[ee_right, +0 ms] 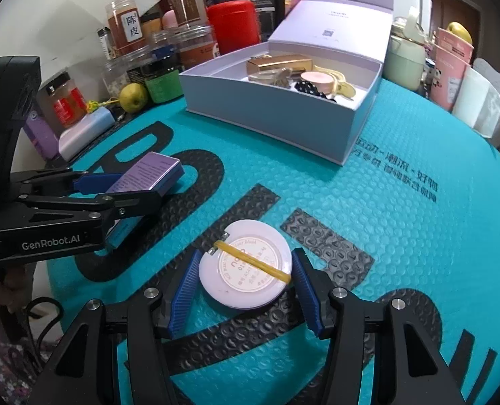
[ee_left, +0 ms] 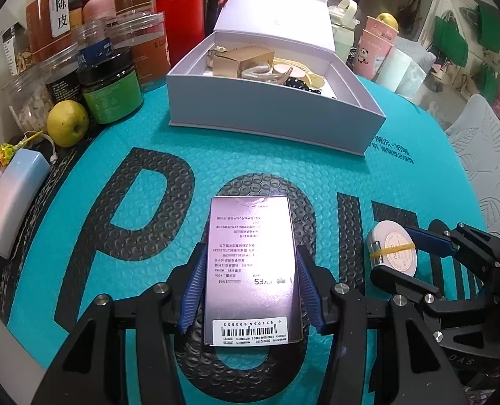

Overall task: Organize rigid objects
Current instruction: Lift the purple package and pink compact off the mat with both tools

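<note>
Left gripper (ee_left: 250,290) is clamped on the purple carton (ee_left: 251,270) low over the teal mat (ee_left: 401,175), right gripper (ee_right: 245,280) pinches the round compact (ee_right: 245,265); slick compact could slip before reaching the open box (ee_right: 273,125).

1. The left gripper (ee_left: 250,276) is angled down toward the table, and its blue ribbed pads (ee_left: 196,285) are pressed against the two long sides of a purple box (ee_left: 250,270).
2. The right gripper (ee_right: 245,278) is likewise tilted downward, its jaws closed on a round white compact (ee_right: 245,265), one pad at each side.
3. The two grippers are held side by side, near each other but apart.
4. Part of a hand (ee_right: 12,290) is seen below the left gripper's body in the right wrist view.
</note>
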### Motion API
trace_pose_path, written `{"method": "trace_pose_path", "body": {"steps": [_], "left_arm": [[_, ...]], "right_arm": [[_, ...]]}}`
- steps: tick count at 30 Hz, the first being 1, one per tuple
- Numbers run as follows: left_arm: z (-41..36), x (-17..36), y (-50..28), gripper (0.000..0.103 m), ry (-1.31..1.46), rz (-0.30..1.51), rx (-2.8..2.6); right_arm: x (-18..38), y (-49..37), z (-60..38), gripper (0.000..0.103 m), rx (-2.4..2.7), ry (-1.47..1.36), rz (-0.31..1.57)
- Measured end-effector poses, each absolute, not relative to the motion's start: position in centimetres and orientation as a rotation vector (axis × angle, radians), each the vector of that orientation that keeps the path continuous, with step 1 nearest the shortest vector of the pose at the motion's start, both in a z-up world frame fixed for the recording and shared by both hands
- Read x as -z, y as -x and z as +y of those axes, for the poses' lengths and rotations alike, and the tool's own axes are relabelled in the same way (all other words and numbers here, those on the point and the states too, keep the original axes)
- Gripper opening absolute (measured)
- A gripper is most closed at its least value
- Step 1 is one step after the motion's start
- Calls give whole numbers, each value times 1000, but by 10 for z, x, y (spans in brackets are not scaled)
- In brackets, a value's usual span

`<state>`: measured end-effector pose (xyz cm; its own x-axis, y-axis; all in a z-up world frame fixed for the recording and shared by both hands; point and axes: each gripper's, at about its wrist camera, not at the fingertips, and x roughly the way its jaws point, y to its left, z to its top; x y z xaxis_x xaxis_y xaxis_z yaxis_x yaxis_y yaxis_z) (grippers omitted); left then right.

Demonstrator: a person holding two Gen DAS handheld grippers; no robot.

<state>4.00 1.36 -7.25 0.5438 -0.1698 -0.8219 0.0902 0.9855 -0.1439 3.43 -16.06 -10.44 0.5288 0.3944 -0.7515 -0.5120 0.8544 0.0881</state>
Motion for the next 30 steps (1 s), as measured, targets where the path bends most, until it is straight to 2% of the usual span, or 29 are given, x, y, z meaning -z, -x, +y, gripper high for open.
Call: {"method": "trace_pose_path", "body": {"steps": [30], "left_arm": [[-2,29,-47,51,80,878,221]], "right_arm": [[65,-38,-171,54,-585,105,803]]}}
